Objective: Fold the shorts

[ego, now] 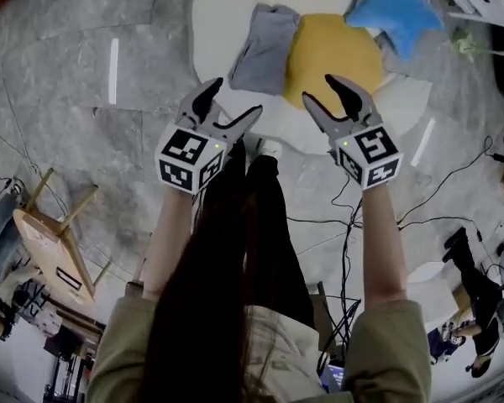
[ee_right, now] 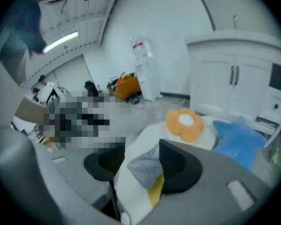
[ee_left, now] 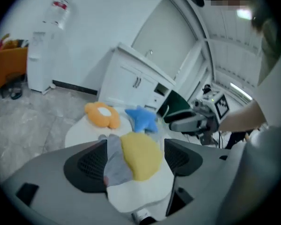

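Note:
The grey shorts (ego: 265, 49) lie folded into a narrow bundle on a white egg-shaped mat (ego: 212, 23), right beside its yellow round centre (ego: 332, 57). Both grippers are held up above the floor, short of the mat's near edge and apart from the cloth. My left gripper (ego: 233, 101) is open with nothing between its jaws. My right gripper (ego: 321, 91) is open too and holds nothing. In the left gripper view the shorts (ee_left: 116, 165) show far below, between the spread jaws (ee_left: 133, 161). In the right gripper view the shorts (ee_right: 145, 163) also lie far beyond the open jaws (ee_right: 139, 173).
A blue star cushion (ego: 395, 7) and an orange flower cushion (ee_left: 103, 115) lie at the mat's far side. A wooden stool (ego: 55, 225) stands at the left, and cables (ego: 454, 175) trail over the floor at the right. White cabinets (ee_left: 136, 81) and a water dispenser (ee_left: 42, 55) line the wall.

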Action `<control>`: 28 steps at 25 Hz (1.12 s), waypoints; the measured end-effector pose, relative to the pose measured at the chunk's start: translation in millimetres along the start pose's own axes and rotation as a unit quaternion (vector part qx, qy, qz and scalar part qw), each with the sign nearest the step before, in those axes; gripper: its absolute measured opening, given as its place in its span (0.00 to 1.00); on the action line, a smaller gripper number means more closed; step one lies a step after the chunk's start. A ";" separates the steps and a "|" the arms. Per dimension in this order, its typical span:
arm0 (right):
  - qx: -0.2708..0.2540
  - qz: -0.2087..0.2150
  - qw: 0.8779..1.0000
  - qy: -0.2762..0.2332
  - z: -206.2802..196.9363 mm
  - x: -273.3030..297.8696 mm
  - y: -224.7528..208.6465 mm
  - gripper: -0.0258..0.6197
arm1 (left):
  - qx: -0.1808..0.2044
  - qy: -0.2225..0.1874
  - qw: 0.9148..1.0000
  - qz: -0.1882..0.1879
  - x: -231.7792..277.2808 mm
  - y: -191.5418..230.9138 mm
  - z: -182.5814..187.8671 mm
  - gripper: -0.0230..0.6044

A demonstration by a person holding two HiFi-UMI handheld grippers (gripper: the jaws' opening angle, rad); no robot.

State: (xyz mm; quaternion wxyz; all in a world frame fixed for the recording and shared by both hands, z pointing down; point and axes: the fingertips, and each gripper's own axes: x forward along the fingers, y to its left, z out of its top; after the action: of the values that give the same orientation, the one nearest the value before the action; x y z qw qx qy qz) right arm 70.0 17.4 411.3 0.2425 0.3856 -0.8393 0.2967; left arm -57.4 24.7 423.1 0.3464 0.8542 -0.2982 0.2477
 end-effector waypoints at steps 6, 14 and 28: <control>0.013 -0.078 0.975 -0.209 142.4 -158.3 63.7 0.38 | -0.026 -0.167 0.982 0.080 -139.2 -65.5 130.7 0.62; -0.074 -0.161 0.920 -0.350 264.5 -317.9 140.7 0.38 | 0.105 -0.277 0.942 0.158 -280.9 -164.5 244.6 0.62; -0.142 -0.204 0.867 -0.432 316.4 -416.8 204.8 0.22 | 0.178 -0.401 0.876 0.203 -365.1 -259.9 308.2 0.14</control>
State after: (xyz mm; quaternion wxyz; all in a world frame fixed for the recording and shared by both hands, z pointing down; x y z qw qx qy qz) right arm 95.4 118.3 -140.9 -0.0372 0.5992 -0.7959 -0.0786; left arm -69.0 71.4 -118.6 -0.0183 0.8481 -0.5295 -0.0019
